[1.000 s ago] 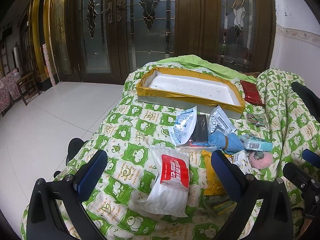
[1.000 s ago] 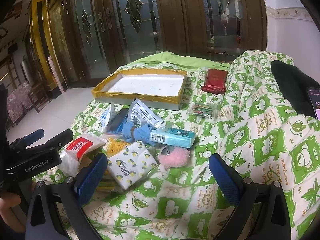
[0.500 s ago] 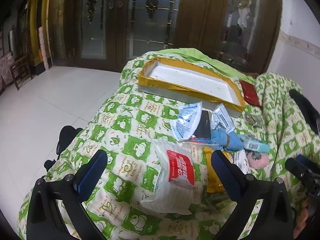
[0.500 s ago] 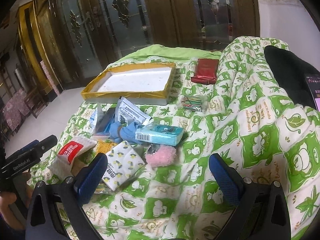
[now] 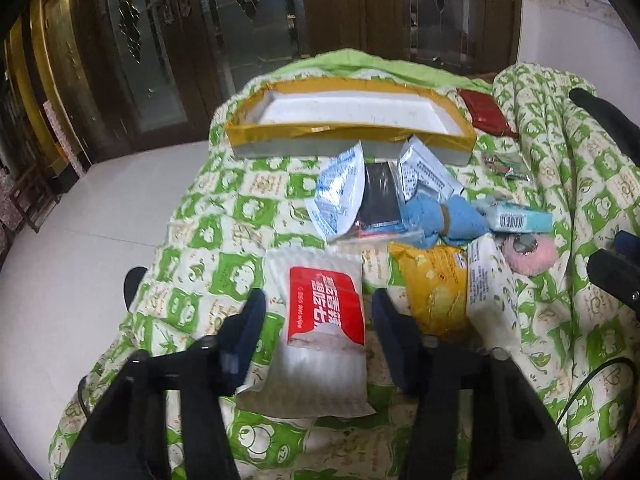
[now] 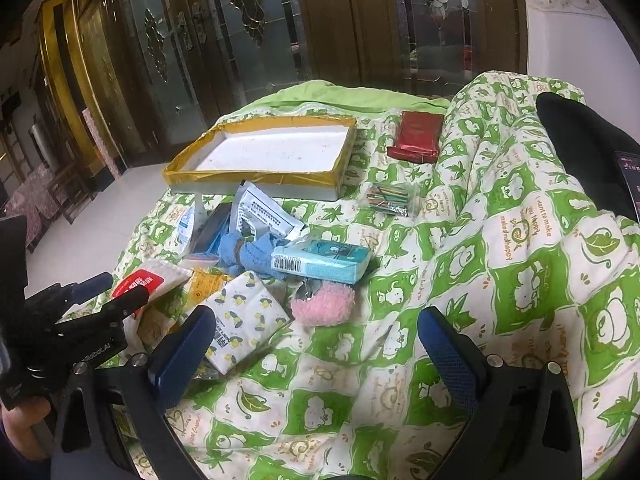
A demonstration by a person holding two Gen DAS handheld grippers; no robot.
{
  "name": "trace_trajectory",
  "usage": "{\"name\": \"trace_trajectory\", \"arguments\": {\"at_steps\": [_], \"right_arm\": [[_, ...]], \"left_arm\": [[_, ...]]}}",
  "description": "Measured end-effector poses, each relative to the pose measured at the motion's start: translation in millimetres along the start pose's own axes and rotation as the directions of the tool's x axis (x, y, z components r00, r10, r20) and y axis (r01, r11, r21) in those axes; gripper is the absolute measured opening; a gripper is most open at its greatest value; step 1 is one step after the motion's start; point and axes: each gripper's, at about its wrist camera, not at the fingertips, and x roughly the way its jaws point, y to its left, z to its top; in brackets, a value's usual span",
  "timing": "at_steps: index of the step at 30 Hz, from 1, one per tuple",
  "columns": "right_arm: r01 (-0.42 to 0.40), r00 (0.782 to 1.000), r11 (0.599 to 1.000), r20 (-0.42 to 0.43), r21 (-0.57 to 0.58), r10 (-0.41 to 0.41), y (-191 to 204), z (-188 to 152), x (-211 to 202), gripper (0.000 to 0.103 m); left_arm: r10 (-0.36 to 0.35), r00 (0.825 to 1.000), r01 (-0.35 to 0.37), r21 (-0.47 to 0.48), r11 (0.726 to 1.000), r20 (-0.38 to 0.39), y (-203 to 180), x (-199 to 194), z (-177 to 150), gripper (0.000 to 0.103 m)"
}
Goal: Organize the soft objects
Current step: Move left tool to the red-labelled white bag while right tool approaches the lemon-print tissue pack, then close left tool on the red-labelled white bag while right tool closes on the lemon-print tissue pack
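The left gripper [image 5: 318, 312] has drawn its jaws in since a second ago, when they stood wide on either side of the wipes pack [image 5: 320, 332]; they have just been closing, and the pack now lies between the two fingers, which sit just beside its edges, though contact cannot be made out through the blur. The pack fills more of the left view than before and lies flat on the green quilt [image 5: 208, 240], red label up. The right gripper [image 6: 312, 334] is open (nothing between its fingers but quilt) and looks the same as earlier. From the right view the left gripper shows at the left edge, its tips at the red label. Just past the right gripper's left finger lies a lemon-print tissue pack [image 6: 248, 316], with a pink puff [image 6: 324, 306] beside it. A yellow packet [image 5: 436, 288] lies right of the wipes pack. Farther on sits a teal tissue pack [image 6: 320, 264], touching a blue cloth bundle [image 6: 248, 252]. Behind these lie white sachets [image 5: 340, 196] and a dark packet [image 5: 380, 196]. Beyond them stands the gold-rimmed tray [image 6: 340, 160], its white floor bare, and to its right a bag of coloured sticks [image 6: 390, 200] and a red pouch [image 6: 416, 140].
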Motion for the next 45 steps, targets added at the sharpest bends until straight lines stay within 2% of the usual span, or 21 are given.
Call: {"name": "trace_trajectory", "arguments": {"at_steps": [2,5,10,17,23,29,32,36,45], "right_arm": [[0.000,1.000,1.000,-0.008,-0.002,-0.001,0,-1,2,0.102],[-0.008,1.000,1.000,-0.018,-0.008,0.007,2,1,4,0.101],[-0.098,0.991,0.994,-0.093,-0.048,0.093,15,2,19,0.099],[-0.191,0.963,0.980,-0.205,-0.059,0.175,35,-4,46,0.091],[-0.199,0.961,0.972,-0.217,-0.122,0.170,53,-3,56,0.091],[-0.197,0.955,0.971,-0.253,-0.134,0.159,63,-3,72,0.091],[-0.189,0.951,0.972,-0.272,-0.139,0.146,66,-6,83,0.091],[-0.188,0.945,0.978,-0.286,-0.089,0.156,55,-3,90,0.073],[-0.235,0.948,0.969,-0.238,-0.078,0.210,45,6,80,0.053]], "left_arm": [[-0.017,1.000,0.017,-0.003,1.000,-0.018,0,4,-1,0.028],[-0.037,0.999,0.037,-0.016,0.999,0.001,2,1,0,0.022],[-0.055,0.998,0.054,-0.037,0.998,-0.005,7,1,0,0.021],[-0.062,0.998,0.061,-0.056,0.997,-0.019,10,3,0,0.021],[-0.068,0.997,0.066,-0.069,0.995,-0.027,12,4,0,0.021],[-0.068,0.997,0.066,-0.068,0.996,-0.032,11,5,0,0.021],[-0.074,0.996,0.071,-0.070,0.995,-0.041,11,7,-1,0.026],[-0.083,0.996,0.080,-0.078,0.994,-0.045,12,8,-1,0.028],[-0.098,0.995,0.095,-0.082,0.992,-0.025,12,4,-1,0.023]]}}
